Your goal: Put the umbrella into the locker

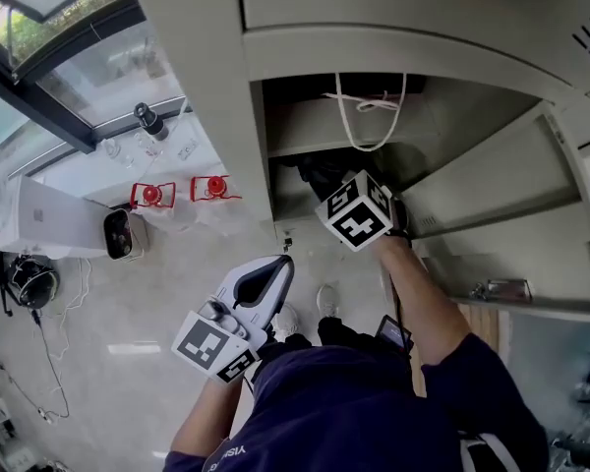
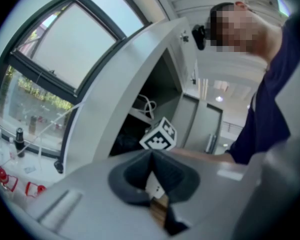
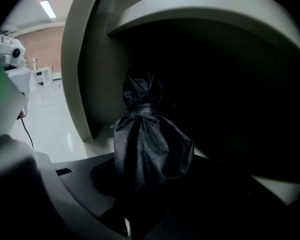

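The folded black umbrella (image 3: 149, 139) stands between the jaws of my right gripper (image 3: 142, 184), which is shut on its cloth. Its bunched tip points into the dark open locker compartment (image 1: 442, 155). From the head view, the right gripper's marker cube (image 1: 356, 212) hangs at the compartment's mouth and the umbrella (image 1: 320, 173) reaches inside, past the left wall. My left gripper (image 1: 267, 281) is held lower, outside the locker, over the floor. Its jaws meet at the tips with nothing between them (image 2: 151, 156).
A white cord loop (image 1: 370, 116) hangs inside the compartment's top. The grey locker door (image 1: 501, 214) stands open to the right, with another door and handle (image 1: 501, 289) below it. Red stands (image 1: 153, 195) and a white box (image 1: 64, 226) sit on the floor at left, by the window.
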{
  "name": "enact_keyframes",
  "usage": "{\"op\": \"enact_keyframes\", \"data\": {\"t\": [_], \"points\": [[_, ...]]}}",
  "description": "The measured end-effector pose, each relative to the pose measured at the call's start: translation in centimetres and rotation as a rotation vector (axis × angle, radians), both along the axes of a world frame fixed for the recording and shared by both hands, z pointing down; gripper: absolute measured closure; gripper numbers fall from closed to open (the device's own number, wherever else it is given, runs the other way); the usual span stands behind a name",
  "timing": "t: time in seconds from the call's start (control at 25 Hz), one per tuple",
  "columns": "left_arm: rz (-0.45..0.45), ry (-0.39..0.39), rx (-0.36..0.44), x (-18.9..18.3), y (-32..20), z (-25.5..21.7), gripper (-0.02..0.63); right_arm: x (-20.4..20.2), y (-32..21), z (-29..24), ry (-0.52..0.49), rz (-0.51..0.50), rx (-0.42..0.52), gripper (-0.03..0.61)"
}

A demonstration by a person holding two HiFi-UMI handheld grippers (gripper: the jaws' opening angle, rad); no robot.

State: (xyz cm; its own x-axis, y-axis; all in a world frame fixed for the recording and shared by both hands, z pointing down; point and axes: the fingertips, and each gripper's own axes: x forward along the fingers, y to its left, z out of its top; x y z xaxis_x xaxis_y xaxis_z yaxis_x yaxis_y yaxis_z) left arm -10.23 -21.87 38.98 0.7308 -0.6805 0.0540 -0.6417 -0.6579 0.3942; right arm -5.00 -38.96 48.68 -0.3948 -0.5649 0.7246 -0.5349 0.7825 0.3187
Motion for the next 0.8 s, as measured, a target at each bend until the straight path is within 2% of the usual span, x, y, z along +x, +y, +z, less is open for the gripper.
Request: {"op": "enact_keyframes", "data": {"t": [0.2, 0.52, 0.64, 0.8], "points": [[-0.013, -0.021, -0.021, 1.0, -0.9, 0.4, 0.611, -0.4, -3.6, 1.0, 0.139, -0.028, 0.158, 0.38], [-0.022, -0.055, -0.055, 2.0, -1.3, 0.9, 0.612, -0.4, -7.7, 2.1, 0.304, -0.077, 0.383, 0.38], [-0.028, -0.064, -0.066, 2.3, -1.2, 1.1, 0.611, -0.4, -8.4, 2.8, 0.318, -0.096, 0.418, 0.38], [-0.031, -0.062, -0.073, 2.4, -1.3, 1.2, 0.611, -0.3, -8.6, 3.2, 0.297, -0.098, 0.397, 0.38]]}}
